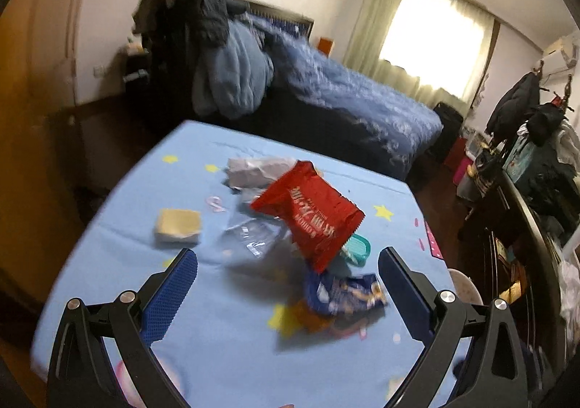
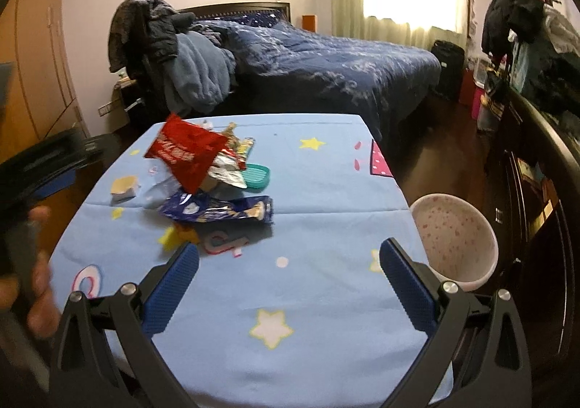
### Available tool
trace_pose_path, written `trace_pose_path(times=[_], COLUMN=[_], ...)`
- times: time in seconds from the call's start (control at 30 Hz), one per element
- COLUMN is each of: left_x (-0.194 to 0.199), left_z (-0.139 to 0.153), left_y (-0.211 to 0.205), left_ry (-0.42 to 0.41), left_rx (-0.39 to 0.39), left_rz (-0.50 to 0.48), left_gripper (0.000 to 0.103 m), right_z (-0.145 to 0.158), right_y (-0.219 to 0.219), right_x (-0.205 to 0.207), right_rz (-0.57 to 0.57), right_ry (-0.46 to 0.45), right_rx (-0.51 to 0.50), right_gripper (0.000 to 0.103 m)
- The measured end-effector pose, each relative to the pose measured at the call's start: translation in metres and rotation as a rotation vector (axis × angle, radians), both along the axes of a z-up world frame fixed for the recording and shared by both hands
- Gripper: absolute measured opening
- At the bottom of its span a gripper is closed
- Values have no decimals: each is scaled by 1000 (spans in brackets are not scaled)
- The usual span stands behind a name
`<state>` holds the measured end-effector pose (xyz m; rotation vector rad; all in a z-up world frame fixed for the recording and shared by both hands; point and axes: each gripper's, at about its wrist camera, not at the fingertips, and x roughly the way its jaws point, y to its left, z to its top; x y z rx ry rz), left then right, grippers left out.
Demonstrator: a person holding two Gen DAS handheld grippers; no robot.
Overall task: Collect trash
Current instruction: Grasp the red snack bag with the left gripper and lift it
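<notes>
A pile of trash lies on the light blue star-print tablecloth (image 1: 217, 335): a red snack bag (image 1: 311, 212) on top, a dark blue wrapper (image 1: 344, 294) in front, a clear plastic wrapper (image 1: 250, 234), a crumpled grey wrapper (image 1: 253, 169), a teal lid (image 1: 357, 248) and a yellow sponge-like block (image 1: 178, 227). My left gripper (image 1: 288, 261) is open and empty, hovering just before the pile. In the right wrist view the red bag (image 2: 185, 150), blue wrapper (image 2: 217, 208) and block (image 2: 125, 187) lie far left. My right gripper (image 2: 290, 255) is open and empty over bare cloth (image 2: 308, 299).
A pink speckled bin (image 2: 453, 237) stands off the table's right edge. A bed with a blue quilt (image 2: 326, 56) is behind the table. A chair draped with coats (image 2: 152, 27) is at the back left. Dark furniture with clutter (image 2: 536, 154) lines the right side.
</notes>
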<state>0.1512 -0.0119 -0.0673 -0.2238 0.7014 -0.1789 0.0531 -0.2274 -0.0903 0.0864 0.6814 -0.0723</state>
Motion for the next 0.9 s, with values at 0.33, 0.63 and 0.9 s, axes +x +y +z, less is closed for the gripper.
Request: trace_pose_path(times=[0.33, 0.63, 0.9], left_x=[88, 74, 20], left_z=[-50, -44, -1], left_y=[-29, -14, 28], left_ry=[122, 108, -56], left_rx=[-57, -128, -88], left_rz=[54, 26, 91], left_gripper=[96, 21, 18], right_z=[-10, -22, -43], right_y=[-20, -14, 24], right_x=[39, 77, 101], right_rz=[1, 86, 224], right_ry=[18, 54, 149], right_rx=[16, 91, 148], right_gripper=[100, 100, 99])
